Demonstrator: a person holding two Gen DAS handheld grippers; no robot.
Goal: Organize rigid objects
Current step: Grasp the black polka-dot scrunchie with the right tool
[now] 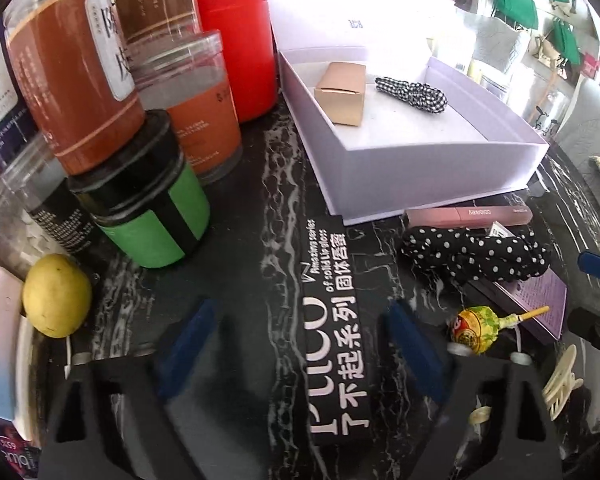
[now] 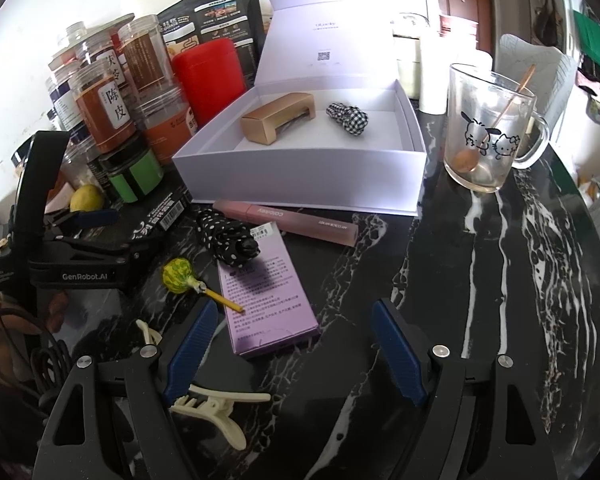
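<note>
Your white cardboard box (image 2: 300, 184) holds two items; only your right view shows the glass mug (image 2: 488, 128). Both grippers, left (image 1: 300, 344) and right (image 2: 296, 348), are spread, empty.

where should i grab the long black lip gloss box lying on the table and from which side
Grip the long black printed box across its two long edges near the middle, coming from above. It lies flat on the black marble table, already between the open fingers of the left tool, and its narrow width fits that gap. Its ends are too far apart to span.
</note>
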